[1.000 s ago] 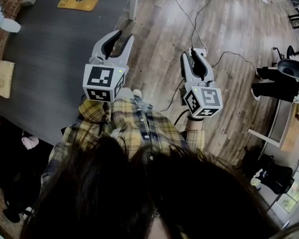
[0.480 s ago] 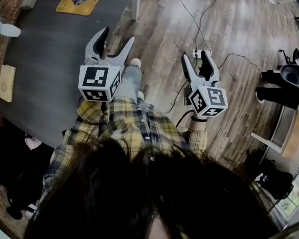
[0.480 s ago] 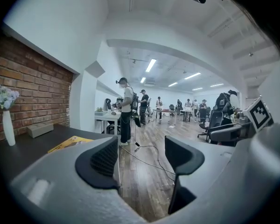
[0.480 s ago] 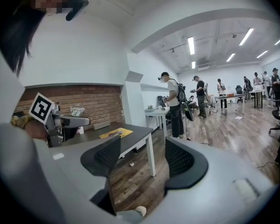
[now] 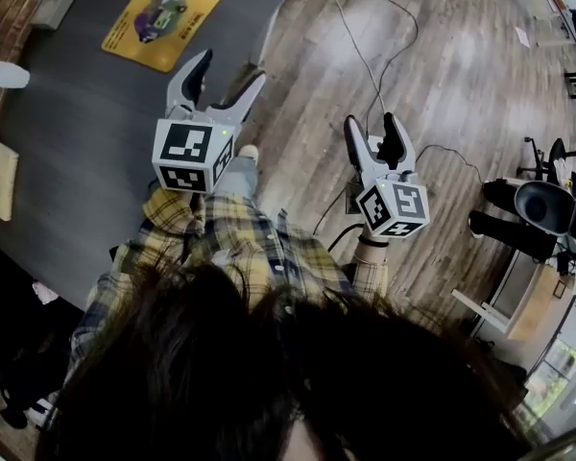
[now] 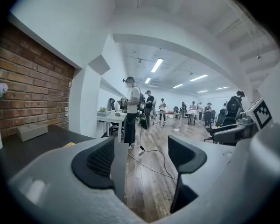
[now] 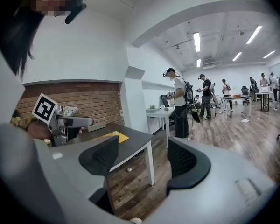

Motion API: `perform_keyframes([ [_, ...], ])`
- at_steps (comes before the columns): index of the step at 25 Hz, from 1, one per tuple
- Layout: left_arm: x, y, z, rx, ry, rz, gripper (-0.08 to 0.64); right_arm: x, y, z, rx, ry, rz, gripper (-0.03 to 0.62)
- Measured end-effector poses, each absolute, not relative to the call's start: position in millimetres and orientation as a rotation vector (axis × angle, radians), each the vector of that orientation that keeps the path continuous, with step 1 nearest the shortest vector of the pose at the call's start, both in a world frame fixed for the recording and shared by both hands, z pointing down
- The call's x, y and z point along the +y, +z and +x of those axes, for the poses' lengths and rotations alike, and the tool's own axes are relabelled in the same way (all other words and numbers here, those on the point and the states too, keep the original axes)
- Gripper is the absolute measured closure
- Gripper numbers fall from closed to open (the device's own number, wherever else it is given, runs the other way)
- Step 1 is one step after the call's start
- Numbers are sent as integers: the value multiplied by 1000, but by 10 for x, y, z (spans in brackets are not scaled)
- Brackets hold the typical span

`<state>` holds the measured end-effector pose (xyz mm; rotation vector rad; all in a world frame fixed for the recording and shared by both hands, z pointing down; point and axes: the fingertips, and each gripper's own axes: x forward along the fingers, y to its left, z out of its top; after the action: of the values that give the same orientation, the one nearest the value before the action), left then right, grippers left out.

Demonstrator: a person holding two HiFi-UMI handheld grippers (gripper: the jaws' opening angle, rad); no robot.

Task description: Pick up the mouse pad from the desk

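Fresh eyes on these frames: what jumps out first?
The yellow mouse pad lies at the far end of the dark desk, top left in the head view. Nearer, the left gripper shows at the desk's edge and the right gripper over the wooden floor. Their jaws have just been opening, with nothing between them.

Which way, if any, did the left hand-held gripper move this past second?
Yes: the left hand-held gripper went nearer the yellow mouse pad; its empty jaws have just been opening.

One desk, one mouse pad (yellow), one white vase.
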<state>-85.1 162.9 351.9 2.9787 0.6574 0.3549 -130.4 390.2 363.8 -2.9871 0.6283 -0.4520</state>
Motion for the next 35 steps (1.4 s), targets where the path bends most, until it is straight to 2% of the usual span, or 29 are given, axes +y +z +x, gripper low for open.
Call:
perform_keyframes([
  [7,1203,3674,-115,535,379,2937,190,3410,3735,-440,787,-538,-2972,272],
  [13,676,3750,167,382,372,2921,189,2936,3729,114,931,-564,-2963,270],
  [31,-538,3813,73,-92,317,2894,190,1371,3669,841,1486,-544,-2836,270],
  [35,-833,3820,-54,-344,295,2866,190,887,3685,1074,1745,-540,-2720,270],
])
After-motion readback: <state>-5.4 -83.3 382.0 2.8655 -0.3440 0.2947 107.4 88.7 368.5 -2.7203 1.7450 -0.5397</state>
